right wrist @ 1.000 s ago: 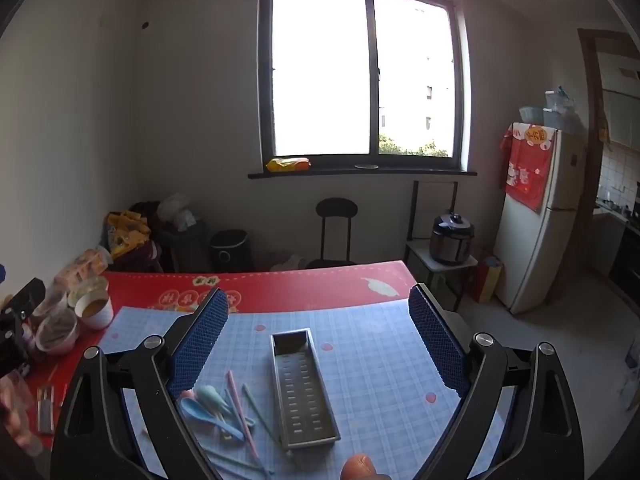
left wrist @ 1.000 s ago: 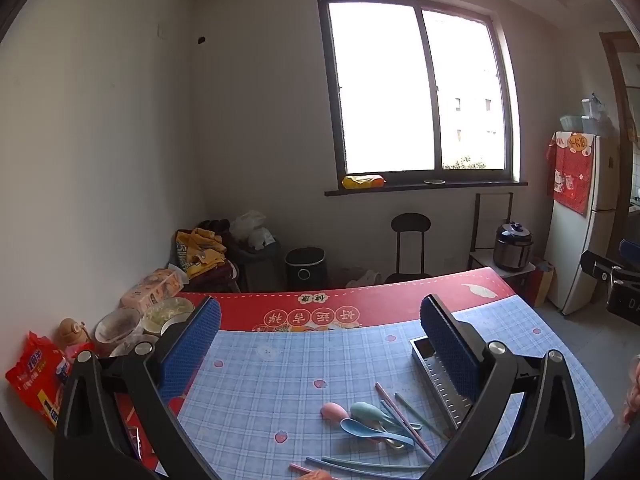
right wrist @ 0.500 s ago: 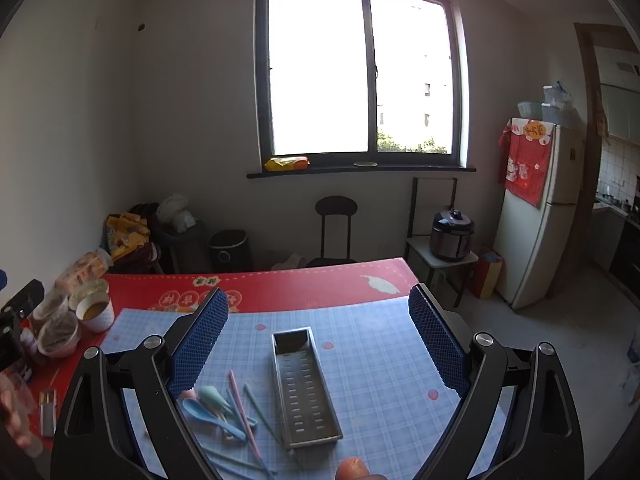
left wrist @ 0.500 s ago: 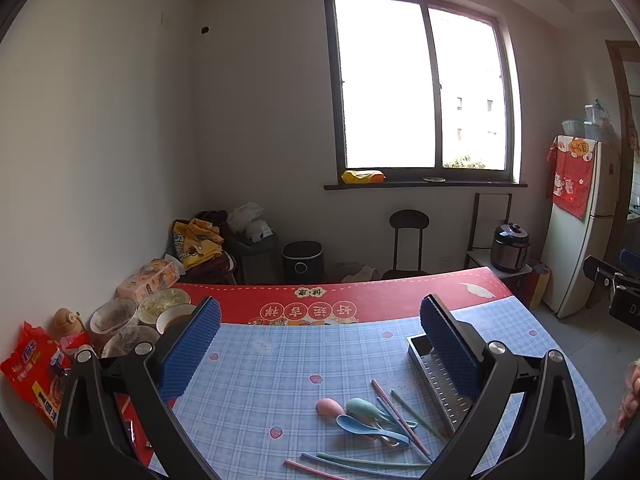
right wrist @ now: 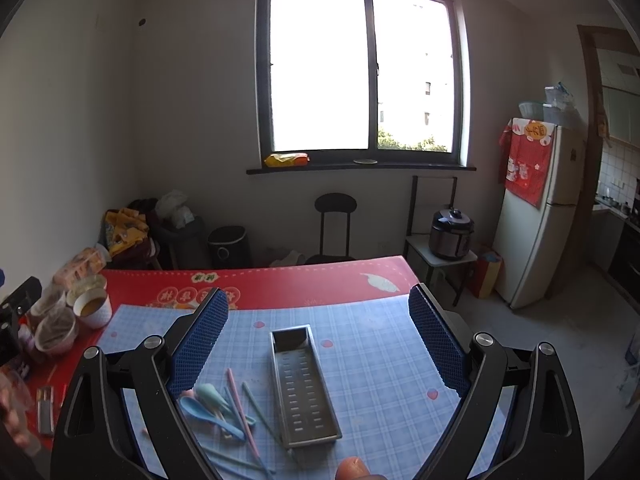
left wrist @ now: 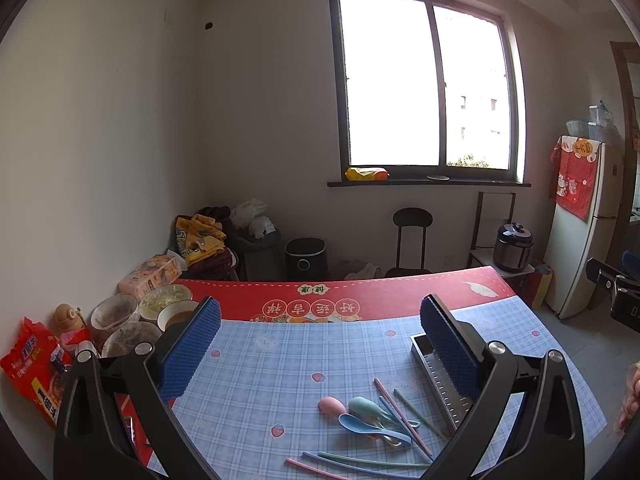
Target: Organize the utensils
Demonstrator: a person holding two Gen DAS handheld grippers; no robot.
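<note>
Both spread wide and empty, left gripper and right gripper, above pastel plastic spoons and chopsticks heaped left of perforated steel tray; risk of snagging crossed neighbours.

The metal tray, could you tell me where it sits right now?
The metal tray lies on the blue checked cloth, centred in the right wrist view, just right of the spoons and chopsticks.

metal tray half hidden (behind tongs), chopsticks cropped
</note>
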